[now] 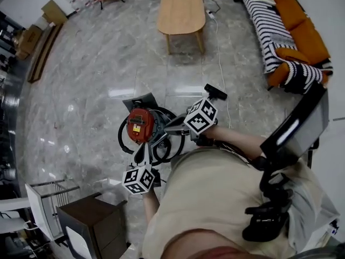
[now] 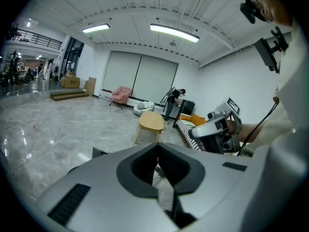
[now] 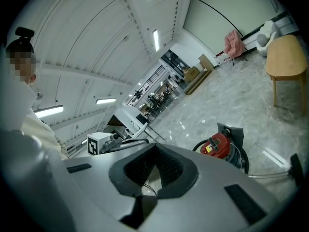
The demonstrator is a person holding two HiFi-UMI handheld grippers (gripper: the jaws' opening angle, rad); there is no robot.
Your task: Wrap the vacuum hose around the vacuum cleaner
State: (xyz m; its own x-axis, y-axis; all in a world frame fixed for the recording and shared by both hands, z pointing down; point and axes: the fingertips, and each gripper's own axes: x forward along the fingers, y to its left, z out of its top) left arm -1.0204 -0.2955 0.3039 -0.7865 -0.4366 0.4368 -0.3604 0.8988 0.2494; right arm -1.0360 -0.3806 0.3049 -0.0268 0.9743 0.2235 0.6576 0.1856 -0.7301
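Floor: polished grey marble-look tiles in a large open room, glossy enough to throw back the ceiling lights.
Left tool: jaws pressed together at the tips with nothing pinched; smooth grey shell, dark ribbed pads. It hangs just beside the near side of the machine.
Right tool: jaws likewise closed on nothing, held above the machine's right side.
Vacuum cleaner: a squat round canister with a red plastic top and a dark drum, standing on the floor directly below both tools.
Vacuum hose: black, ribbed and flexible; it lies in curved loops close round the canister on both sides.
Progress: judging by those loops, most of the wrapping looks done. Neither tool grips the hose, so what is left is probably tucking in the free end, which I cannot find for certain.
Wooden table: low, pale, with rounded corners, well beyond the machine.
Sofa: orange cushions under a black-and-white striped knitted throw, at the far right.
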